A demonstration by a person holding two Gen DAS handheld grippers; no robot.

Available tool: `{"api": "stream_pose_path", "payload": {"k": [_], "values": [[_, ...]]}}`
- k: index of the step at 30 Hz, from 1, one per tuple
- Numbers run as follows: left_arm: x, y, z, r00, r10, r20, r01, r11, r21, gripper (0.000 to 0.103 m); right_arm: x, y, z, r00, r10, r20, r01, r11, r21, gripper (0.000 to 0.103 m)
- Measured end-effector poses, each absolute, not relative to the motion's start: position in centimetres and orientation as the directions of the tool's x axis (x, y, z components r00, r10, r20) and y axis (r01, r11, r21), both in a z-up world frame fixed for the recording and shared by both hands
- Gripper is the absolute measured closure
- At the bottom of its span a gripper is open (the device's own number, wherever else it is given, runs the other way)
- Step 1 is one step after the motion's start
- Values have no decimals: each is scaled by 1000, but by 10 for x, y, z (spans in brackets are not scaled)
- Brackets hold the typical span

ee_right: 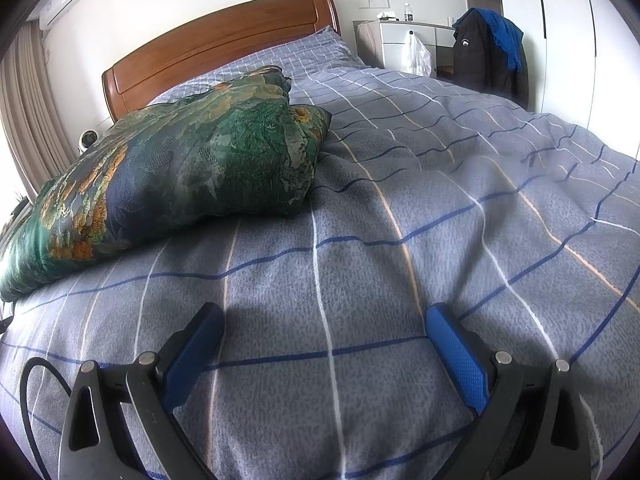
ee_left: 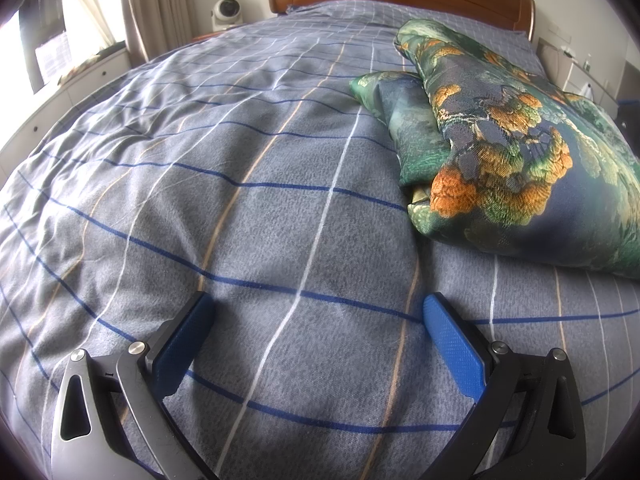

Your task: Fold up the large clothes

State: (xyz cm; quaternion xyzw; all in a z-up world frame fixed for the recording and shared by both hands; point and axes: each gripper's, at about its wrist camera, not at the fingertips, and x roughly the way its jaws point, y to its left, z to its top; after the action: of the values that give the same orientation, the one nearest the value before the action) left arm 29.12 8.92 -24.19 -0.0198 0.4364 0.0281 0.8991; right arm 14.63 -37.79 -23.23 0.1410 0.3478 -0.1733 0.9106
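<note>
A large green and navy garment with orange flower print [ee_left: 508, 148] lies in a folded bundle on the bed, at the right in the left wrist view. In the right wrist view it [ee_right: 168, 176] lies at the left. My left gripper [ee_left: 318, 308] is open and empty, low over the checked grey-blue bed cover [ee_left: 240, 200], to the lower left of the garment. My right gripper [ee_right: 324, 316] is open and empty, low over the cover [ee_right: 440, 208], to the lower right of the garment. Neither gripper touches the garment.
A wooden headboard [ee_right: 216, 44] stands at the far end of the bed. A small white fan [ee_left: 227, 12] sits beside curtains at the far left. A white dresser [ee_right: 404, 40] and a chair draped with dark and blue clothes [ee_right: 492, 52] stand at the far right.
</note>
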Motion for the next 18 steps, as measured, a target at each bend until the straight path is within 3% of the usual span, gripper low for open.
{"api": "stream_pose_path", "payload": {"k": [18], "values": [[291,89,-242,618,33,-786,-68,998,-11,0,146,-377,-232,698,-220,-681,416,899,135,3]]}}
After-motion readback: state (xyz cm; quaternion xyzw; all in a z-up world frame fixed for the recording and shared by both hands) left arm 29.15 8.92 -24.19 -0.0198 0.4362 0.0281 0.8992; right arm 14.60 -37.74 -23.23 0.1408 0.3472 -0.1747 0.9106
